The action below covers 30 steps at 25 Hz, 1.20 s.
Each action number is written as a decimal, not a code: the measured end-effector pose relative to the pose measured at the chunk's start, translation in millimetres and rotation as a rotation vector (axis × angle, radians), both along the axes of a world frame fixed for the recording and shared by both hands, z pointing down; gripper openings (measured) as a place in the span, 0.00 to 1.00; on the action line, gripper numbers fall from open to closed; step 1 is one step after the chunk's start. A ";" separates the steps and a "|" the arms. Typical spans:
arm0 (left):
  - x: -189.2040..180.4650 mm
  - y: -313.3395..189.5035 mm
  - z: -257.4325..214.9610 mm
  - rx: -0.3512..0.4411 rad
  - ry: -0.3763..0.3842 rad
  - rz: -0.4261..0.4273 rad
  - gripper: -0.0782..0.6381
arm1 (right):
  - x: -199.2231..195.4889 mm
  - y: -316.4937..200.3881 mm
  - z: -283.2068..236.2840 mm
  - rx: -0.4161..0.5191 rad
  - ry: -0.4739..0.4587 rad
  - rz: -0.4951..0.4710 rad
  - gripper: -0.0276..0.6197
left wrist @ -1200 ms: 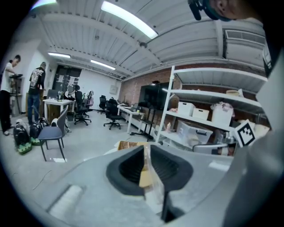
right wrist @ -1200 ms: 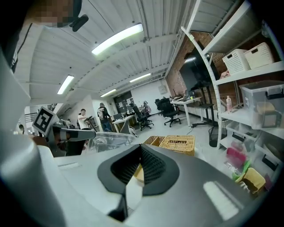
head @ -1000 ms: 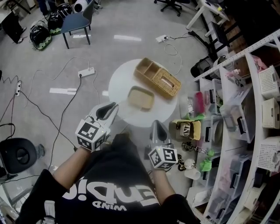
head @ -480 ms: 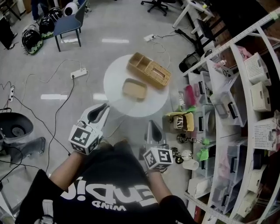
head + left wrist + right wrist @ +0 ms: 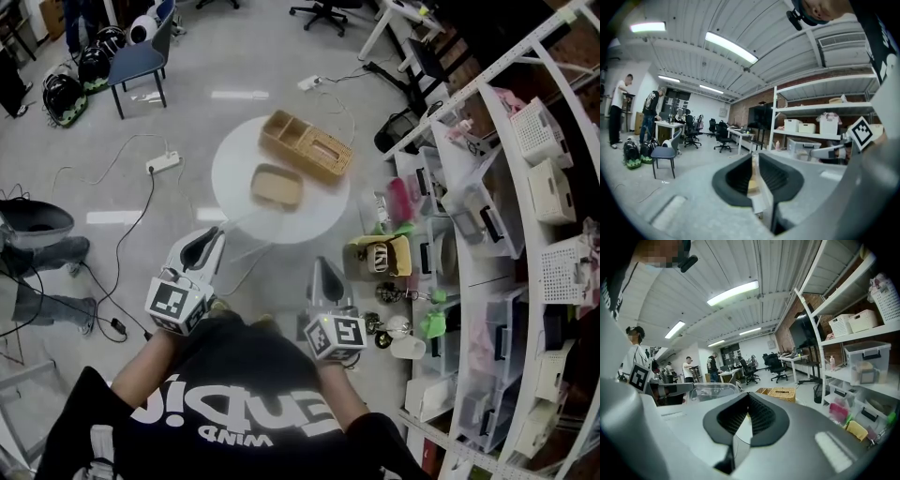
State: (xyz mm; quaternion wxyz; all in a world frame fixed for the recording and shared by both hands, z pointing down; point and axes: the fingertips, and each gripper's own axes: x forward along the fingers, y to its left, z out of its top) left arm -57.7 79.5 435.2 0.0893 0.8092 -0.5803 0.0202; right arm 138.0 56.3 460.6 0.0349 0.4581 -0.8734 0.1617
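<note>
Black ribbed rubber pads line both pairs of jaws. In the left gripper view the left gripper has its pads drawn in to a thin slit with nothing clamped between them; only a sliver of something tan and pale shows through the gap. In the right gripper view the right gripper has its pads meeting at the tips, also empty. The bodies around the pads are matt grey and smoothly rounded.

From the head view, the left gripper and right gripper are held in front of the person's chest, each carrying a cube with square black-and-white markers, and both point toward a round white table. The table stands apart from them, and neither gripper touches it. On it lies a shallow tan tray with rounded corners, on the side nearer the grippers. Just beyond the tray sits a rectangular woven basket split into compartments. White metal shelving with plastic bins curves along the right, and cables trail over the grey floor.
</note>
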 end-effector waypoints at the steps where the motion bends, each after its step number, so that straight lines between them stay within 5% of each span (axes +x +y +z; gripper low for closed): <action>1: 3.8 0.2 1.3 0.004 0.003 -0.001 0.17 | 3.6 -0.4 -0.1 0.006 0.001 0.001 0.04; 30: 7.1 -1.0 15.0 -0.027 0.027 -0.048 0.17 | 11.3 -4.7 5.3 0.011 -0.014 -0.012 0.04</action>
